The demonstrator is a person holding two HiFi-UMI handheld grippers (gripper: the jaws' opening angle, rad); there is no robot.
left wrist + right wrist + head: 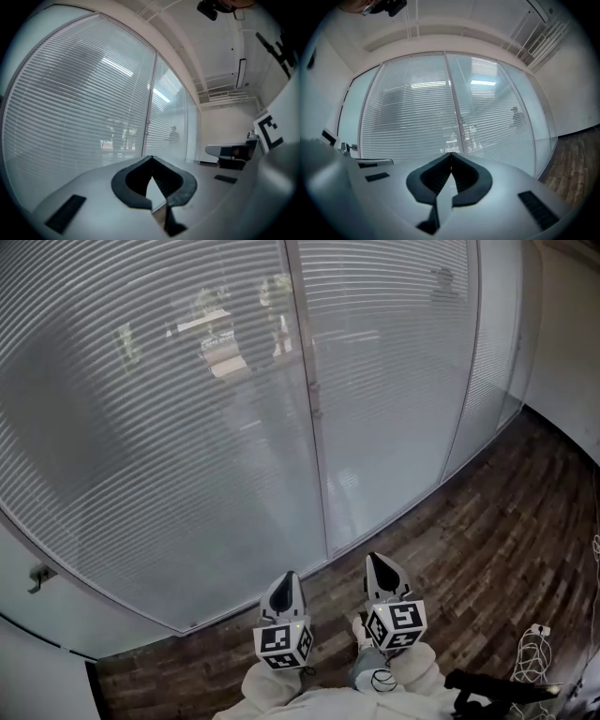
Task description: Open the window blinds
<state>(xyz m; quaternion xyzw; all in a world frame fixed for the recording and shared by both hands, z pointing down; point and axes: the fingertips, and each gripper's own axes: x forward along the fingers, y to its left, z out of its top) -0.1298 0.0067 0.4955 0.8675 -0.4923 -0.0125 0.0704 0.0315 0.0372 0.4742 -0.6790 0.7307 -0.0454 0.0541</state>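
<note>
The white window blinds [187, 409], with thin slats lying sideways, hang shut straight ahead of both grippers, near but not touching. The left gripper [287, 585] and the right gripper [380, 568] point level at them, side by side. Both are squeezed shut and hold nothing.

Grippers: two, left gripper [287, 579] and right gripper [377, 562]. Marker cubes: two, left cube [283, 641] and right cube [396, 624]. Slatted blinds: three, wide left blind [150, 427], wide right blind [394, 381] and narrow end blind [497, 343]. White cable coil [532, 651] on the floor: one.
</note>
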